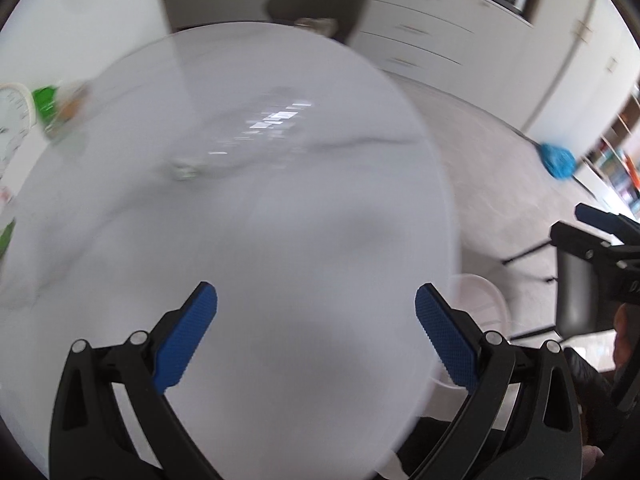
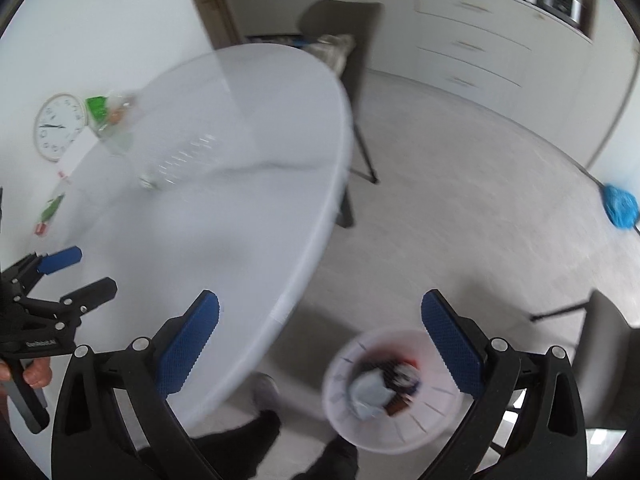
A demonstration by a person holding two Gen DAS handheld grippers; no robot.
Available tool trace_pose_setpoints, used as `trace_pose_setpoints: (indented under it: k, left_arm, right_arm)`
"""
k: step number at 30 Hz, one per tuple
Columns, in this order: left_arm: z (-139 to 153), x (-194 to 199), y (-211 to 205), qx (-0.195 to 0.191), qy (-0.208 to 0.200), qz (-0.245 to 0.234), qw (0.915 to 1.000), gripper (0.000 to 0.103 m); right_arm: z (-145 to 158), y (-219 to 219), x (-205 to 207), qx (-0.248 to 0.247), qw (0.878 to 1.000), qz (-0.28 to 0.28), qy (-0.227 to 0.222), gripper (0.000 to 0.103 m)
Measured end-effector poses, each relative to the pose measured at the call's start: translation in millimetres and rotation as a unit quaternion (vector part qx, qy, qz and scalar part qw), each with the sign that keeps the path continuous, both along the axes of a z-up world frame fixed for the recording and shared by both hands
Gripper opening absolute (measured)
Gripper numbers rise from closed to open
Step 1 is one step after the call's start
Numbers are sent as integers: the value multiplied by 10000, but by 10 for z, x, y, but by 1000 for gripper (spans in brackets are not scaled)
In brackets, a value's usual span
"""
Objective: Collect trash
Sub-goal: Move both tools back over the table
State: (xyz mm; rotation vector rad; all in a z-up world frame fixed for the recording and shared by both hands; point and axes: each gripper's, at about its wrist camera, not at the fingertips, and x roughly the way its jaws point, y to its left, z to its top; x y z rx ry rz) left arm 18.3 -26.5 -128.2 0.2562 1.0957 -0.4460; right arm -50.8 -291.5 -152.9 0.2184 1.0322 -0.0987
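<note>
We see the clear bottle lying on the bench, long axis slanting away, ahead of the left gripper, the nearer one; both grippers' jaws spread, empty.

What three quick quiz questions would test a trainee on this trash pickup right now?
1. True or false: the right gripper holds trash.
2. What lies on the table nearest its middle? A) clear bottle B) mug C) plate
3. Fill in: the bin stands on the ____, beside the table.

Key: 1 false, both the right and the left gripper are open and empty; 2 A; 3 floor.
</note>
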Motion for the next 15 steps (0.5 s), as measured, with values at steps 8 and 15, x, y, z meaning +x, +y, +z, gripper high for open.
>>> trace_pose_setpoints:
  k: [8, 15]
  left_arm:
    - [-12, 503, 690, -47, -81, 254, 9996, 95]
    - [-188, 892, 897, -153, -141, -25, 9998, 95]
  right_arm:
    - [49, 836, 806, 59, 9995, 302, -23, 100]
    - [-142, 1174, 1538, 506, 9976, -302, 351, 100]
